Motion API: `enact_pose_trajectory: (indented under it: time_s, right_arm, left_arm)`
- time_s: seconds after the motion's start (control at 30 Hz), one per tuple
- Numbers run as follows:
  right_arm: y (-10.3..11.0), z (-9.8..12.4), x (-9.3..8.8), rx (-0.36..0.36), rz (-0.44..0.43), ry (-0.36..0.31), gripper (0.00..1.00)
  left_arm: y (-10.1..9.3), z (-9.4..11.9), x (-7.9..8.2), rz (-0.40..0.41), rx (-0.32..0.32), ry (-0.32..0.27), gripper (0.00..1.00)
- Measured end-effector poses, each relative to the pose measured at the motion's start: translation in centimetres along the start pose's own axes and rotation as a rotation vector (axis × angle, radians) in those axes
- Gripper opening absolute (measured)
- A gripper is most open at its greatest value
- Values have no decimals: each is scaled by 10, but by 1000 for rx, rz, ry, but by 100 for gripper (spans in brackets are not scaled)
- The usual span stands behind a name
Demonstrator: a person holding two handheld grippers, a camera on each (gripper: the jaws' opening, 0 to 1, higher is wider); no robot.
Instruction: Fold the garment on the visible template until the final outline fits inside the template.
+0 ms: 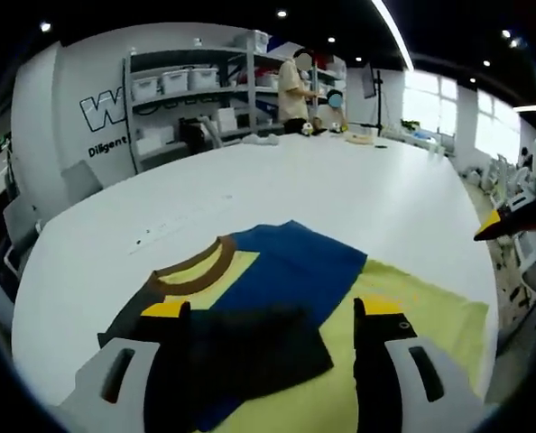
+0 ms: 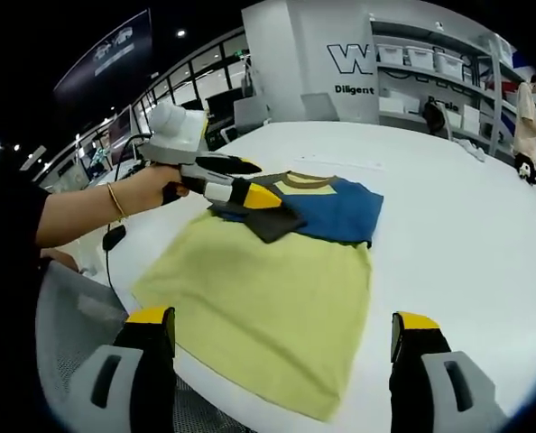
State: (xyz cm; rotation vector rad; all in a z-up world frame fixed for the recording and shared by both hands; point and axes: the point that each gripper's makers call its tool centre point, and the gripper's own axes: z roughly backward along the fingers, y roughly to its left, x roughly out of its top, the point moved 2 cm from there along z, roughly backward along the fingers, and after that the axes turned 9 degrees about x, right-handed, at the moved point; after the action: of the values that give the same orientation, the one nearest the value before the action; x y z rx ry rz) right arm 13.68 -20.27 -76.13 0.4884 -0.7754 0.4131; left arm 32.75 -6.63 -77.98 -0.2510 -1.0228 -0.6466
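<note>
- Garment (image 2: 277, 289) lies flat on the white table (image 2: 466, 234): yellow body toward the person, blue panel and brown collar at the far end. No template outline that I can make out.
- Left gripper (image 2: 250, 185) is over the collar end, tips at the dark sleeve (image 2: 270, 221), which is flipped in over the blue. In the left gripper view its jaws straddle that sleeve (image 1: 250, 352), spread wide, nothing pinched that I can see.
- Right gripper (image 2: 284, 334) hangs at the hem end, near the table's edge, jaws wide apart and empty, yellow cloth between and just beyond them.
- Key relation: the garment's long axis runs away from the right gripper toward the left one, hem near, collar far. The left is nearer the sleeves, the right nearer the hem.
- My read: sleeve fold in hand; a hem-to-collar fold would fall to the right gripper.
</note>
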Motion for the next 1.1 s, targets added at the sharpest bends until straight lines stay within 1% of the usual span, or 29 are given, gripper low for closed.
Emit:
enact_pose_trajectory:
  time_s: [0.07,0.13,0.23,0.37,0.43,0.53,0.6,0.67,0.73,0.8,0.87,0.93,1.03,1.1]
  right_arm:
    - [1,0,0,1,1,-1,99]
    - [1,0,0,1,1,-2,99]
    - [2,0,0,0,0,-3,99]
    - [4,0,-1,0,-1,-3,99]
    - [4,0,-1,0,-3,-2,99]
    - [3,1,-2,-1,-3,-2,99]
    - [4,0,-2,0,-6,-3,99]
    - [4,0,-2,-2,-4,-1,99]
    - [3,0,-2,-1,-6,-2,99]
    - [3,0,-1,-1,-7,-5,99]
    - [3,0,-1,0,-6,-5,99]
    - [3,0,-2,0,-7,-2,99]
    - [3,0,-2,-1,-10,-2,99]
    - [2,1,-2,-3,-14,-6,99]
  left_arm:
    - [2,1,-5,-4,3,12,67]
    - [4,3,-11,11,-3,27,65]
    - [6,6,-19,14,-6,39,64]
    - [10,9,-29,19,-6,55,59]
    - [12,10,-34,-3,-3,66,56]
    - [15,11,-38,5,1,66,55]
    - [15,11,-42,10,0,81,48]
    - [16,12,-49,31,-4,96,43]
    - [17,12,-55,46,0,107,43]
    - [17,13,-61,56,1,124,40]
    - [17,13,-66,82,-2,140,36]
    - [17,13,-67,97,-2,138,32]
    - [17,13,-69,102,6,140,29]
    - [17,13,-73,117,7,155,26]
